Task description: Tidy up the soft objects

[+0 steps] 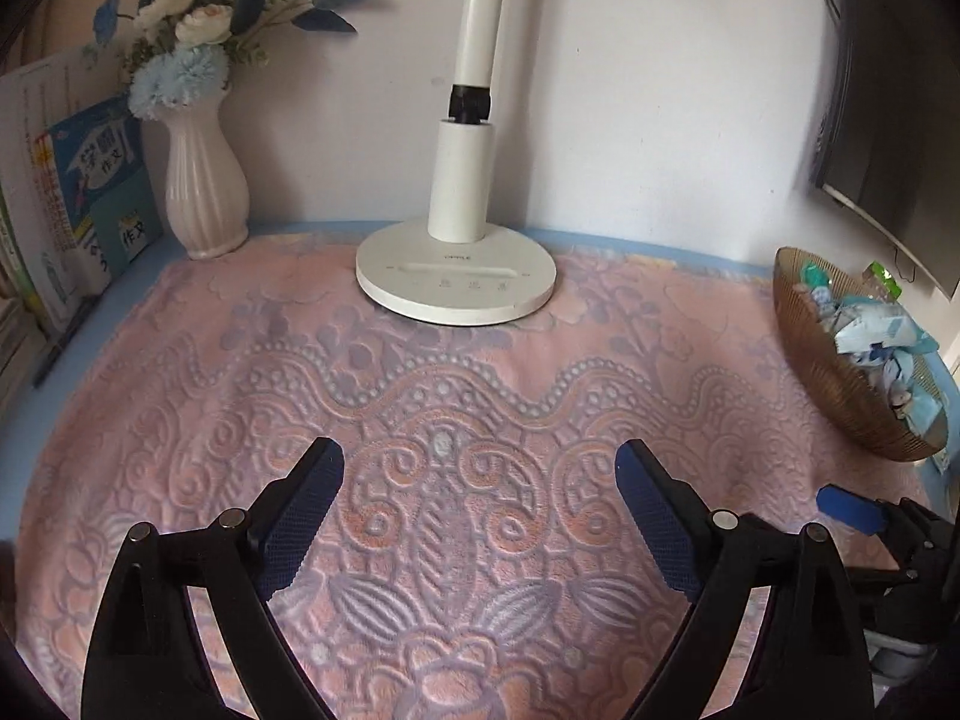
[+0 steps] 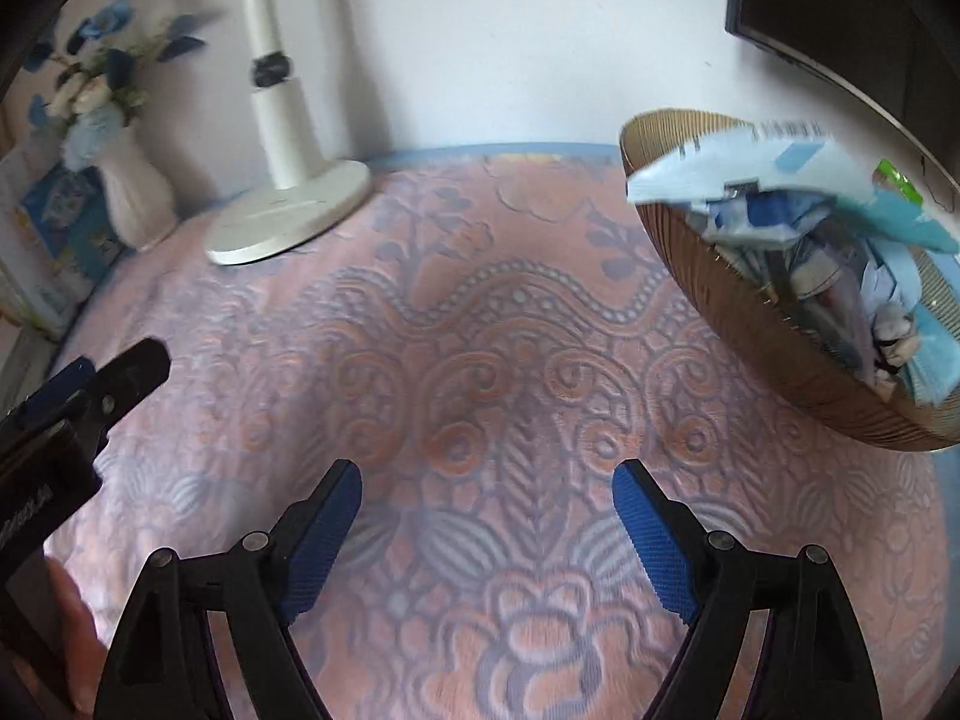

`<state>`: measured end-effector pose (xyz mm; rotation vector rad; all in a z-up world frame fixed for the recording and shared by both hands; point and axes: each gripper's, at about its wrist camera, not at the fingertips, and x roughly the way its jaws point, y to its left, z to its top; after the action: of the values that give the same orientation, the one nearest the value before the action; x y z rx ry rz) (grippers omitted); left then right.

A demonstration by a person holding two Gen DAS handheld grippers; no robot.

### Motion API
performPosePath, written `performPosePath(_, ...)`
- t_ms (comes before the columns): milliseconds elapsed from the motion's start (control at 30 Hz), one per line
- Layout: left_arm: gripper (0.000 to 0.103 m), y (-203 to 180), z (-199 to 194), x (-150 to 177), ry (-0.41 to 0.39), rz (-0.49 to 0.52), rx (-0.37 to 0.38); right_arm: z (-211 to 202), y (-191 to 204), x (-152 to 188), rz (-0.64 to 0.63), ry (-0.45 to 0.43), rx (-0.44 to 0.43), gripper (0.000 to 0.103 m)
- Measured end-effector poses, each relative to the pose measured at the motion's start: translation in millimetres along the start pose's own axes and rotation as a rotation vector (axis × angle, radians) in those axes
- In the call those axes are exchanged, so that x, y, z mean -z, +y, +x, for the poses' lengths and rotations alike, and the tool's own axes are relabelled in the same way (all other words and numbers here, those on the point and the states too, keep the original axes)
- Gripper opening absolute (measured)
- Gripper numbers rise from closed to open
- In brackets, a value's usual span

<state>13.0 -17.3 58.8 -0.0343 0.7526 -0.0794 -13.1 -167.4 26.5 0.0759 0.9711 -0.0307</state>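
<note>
A brown woven bowl (image 1: 840, 402) at the right edge of the bed holds several soft light-blue packets (image 1: 870, 330). In the right wrist view the bowl (image 2: 750, 360) is close at the upper right, with a pale blue packet (image 2: 750, 174) lying across its rim. My left gripper (image 1: 478, 456) is open over the pink patterned blanket (image 1: 420, 372), with nothing between its fingers. My right gripper (image 2: 487, 480) is also open and empty above the blanket (image 2: 480, 330), left of the bowl. The two grippers are side by side.
A white lamp base (image 1: 456, 282) stands at the back centre, with a white vase of blue flowers (image 1: 204, 198) and upright books (image 1: 90, 222) at the back left. A dark monitor (image 2: 870, 30) hangs over the bowl. A hand (image 2: 66, 618) shows at the lower left.
</note>
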Motion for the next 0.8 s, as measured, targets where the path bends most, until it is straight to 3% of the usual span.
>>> performPosePath(67, 0.091, 0, 8, 6, 0.005, 0.019, -0.019, 11, 0, 0, 0.012, -0.011, 0.036, 0.084)
performPosePath(133, 0.091, 1, 19, 13, 0.082, 0.022, -0.053, 17, 0, 1, 0.015, 0.007, 0.076, 0.085)
performPosePath(333, 0.093, 20, 29, 22, 0.178, -0.09, 0.011, 21, 1, 1, 0.011, 0.009, 0.099, 0.094)
performPosePath(433, 0.098, 20, 30, 25, 0.186, -0.076, -0.002, 23, 1, 2, 0.013, 0.014, 0.111, 0.097)
performPosePath(800, 0.102, 19, 33, 25, 0.197, -0.077, 0.008, 28, 1, -3, 0.019, 0.026, 0.114, 0.103)
